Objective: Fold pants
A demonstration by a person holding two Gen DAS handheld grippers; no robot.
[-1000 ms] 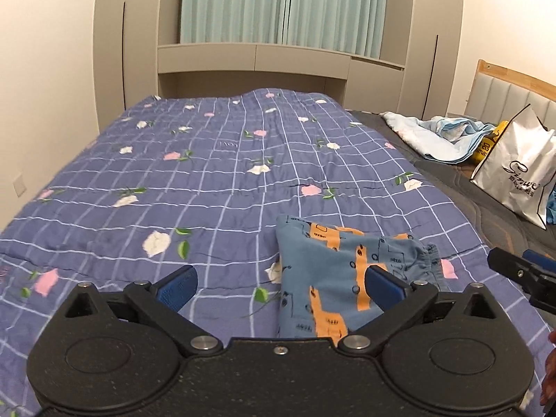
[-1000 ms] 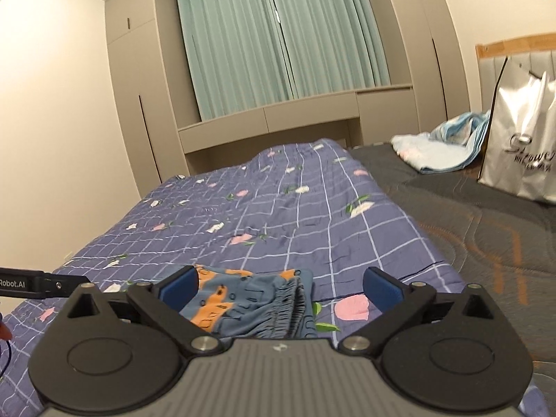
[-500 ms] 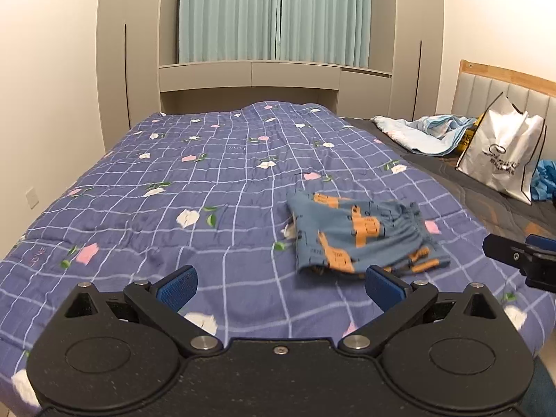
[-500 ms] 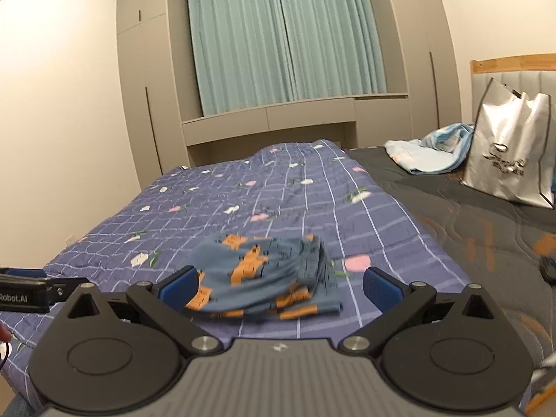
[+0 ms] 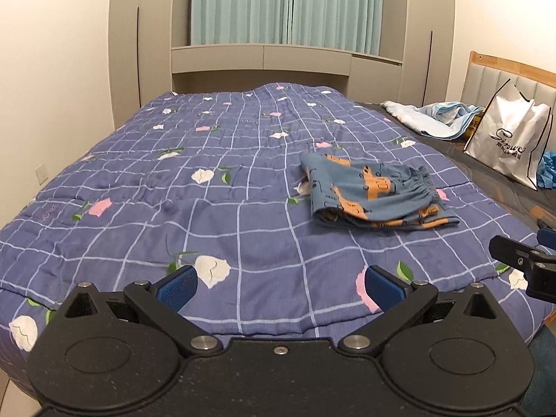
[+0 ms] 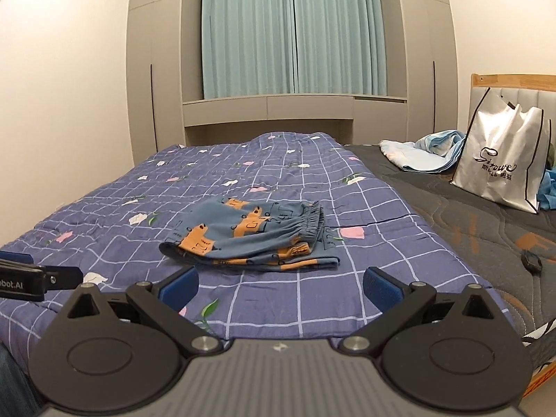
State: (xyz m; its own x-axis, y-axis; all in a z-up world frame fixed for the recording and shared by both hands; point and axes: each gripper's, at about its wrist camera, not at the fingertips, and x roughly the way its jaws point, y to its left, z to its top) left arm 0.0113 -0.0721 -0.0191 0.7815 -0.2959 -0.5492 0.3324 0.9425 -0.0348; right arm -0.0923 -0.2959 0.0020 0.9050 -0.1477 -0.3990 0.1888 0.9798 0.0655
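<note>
Blue pants (image 5: 371, 194) with orange prints lie folded into a small flat stack on the purple floral quilt (image 5: 208, 187), elastic waistband on the right. The same pants (image 6: 250, 239) sit mid-frame in the right wrist view. My left gripper (image 5: 279, 283) is open and holds nothing, over the quilt's near edge, well short of the pants and to their left. My right gripper (image 6: 279, 283) is open too, nothing between its fingers, just in front of the pants. Each gripper shows at the other view's edge.
A white shopping bag (image 6: 500, 163) stands on the dark mattress (image 6: 469, 222) at the right, with a crumpled light-blue cloth (image 6: 424, 149) behind it. A small dark object (image 6: 531, 262) lies on the mattress. Wardrobes and curtains stand past the bed's far end.
Both grippers have pulled back from the pants toward the near edge of the bed and risen. The folded pants now lie farther ahead, untouched.
</note>
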